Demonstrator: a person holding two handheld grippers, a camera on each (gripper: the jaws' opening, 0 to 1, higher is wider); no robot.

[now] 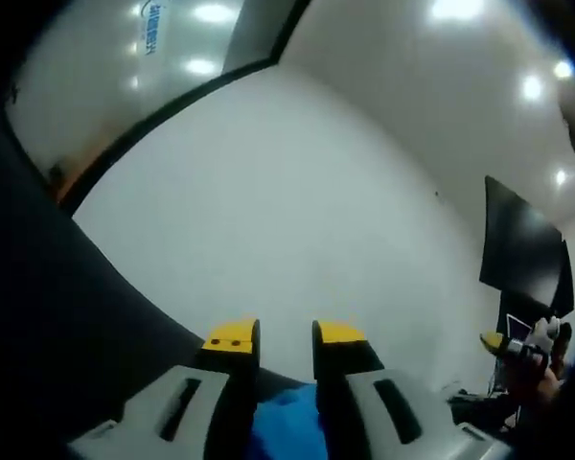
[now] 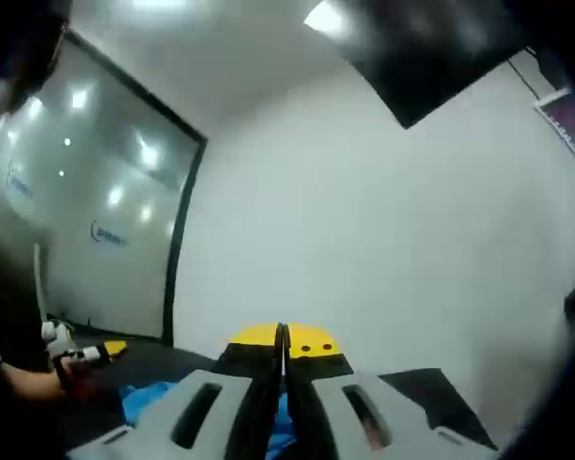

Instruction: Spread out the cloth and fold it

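Note:
The blue cloth (image 1: 287, 422) bunches low between my left gripper's (image 1: 287, 335) yellow-tipped jaws, which stand a narrow gap apart and pinch it. My right gripper (image 2: 282, 337) has its jaws pressed together, with blue cloth (image 2: 146, 400) showing under them and trailing to the left. Both grippers point up at a white wall. In the left gripper view the right gripper (image 1: 514, 347) appears at the far right in a person's hand. The left gripper (image 2: 94, 354) shows at the lower left of the right gripper view, also held by a hand.
A dark tabletop (image 2: 417, 388) lies below the jaws. A white wall (image 1: 297, 211) stands ahead, with a dark-framed glass partition (image 2: 96, 230) beside it. A black screen (image 1: 519, 249) hangs on the wall.

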